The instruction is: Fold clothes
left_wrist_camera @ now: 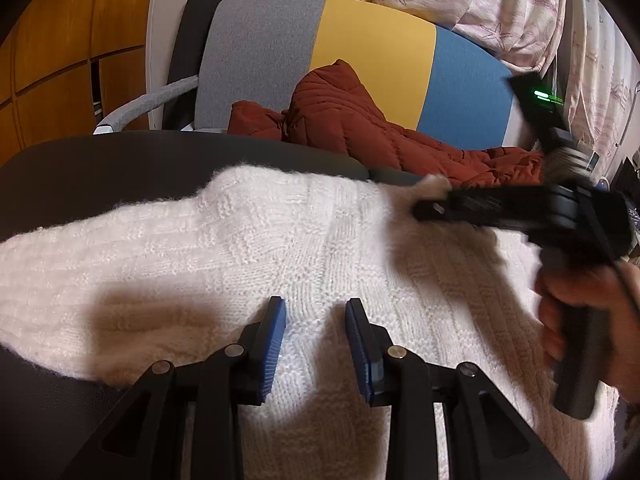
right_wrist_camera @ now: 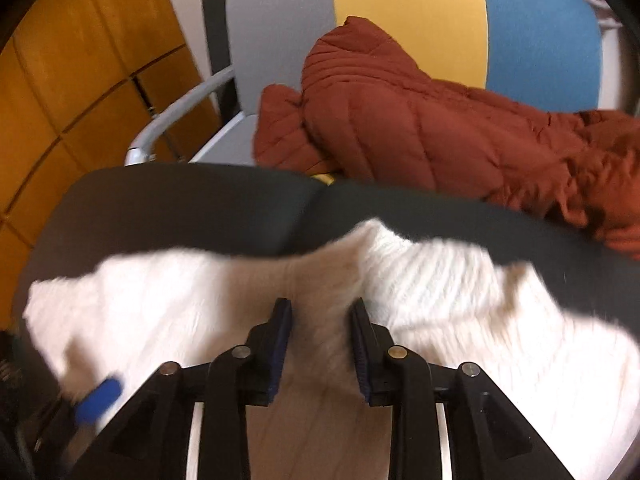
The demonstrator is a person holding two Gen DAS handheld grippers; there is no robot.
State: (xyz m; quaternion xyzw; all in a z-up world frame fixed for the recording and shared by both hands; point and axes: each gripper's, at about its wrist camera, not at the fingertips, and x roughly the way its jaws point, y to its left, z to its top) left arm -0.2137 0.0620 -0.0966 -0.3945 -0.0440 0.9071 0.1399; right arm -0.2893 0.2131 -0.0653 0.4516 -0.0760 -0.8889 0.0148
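Observation:
A white knitted sweater lies spread on the dark table. My left gripper hovers low over its middle, jaws apart, blue pads clear of the knit. In the right wrist view, my right gripper stands open over a raised ridge of the sweater near the far edge. Fabric lies between the pads without being pinched. From the left wrist view the right gripper is a blurred black shape at the sweater's far right, held by a hand.
A rust-red quilted jacket is heaped on the seats behind the table. Their backs are grey, yellow and blue. A wooden cabinet stands at the left, and a patterned curtain hangs at the back right.

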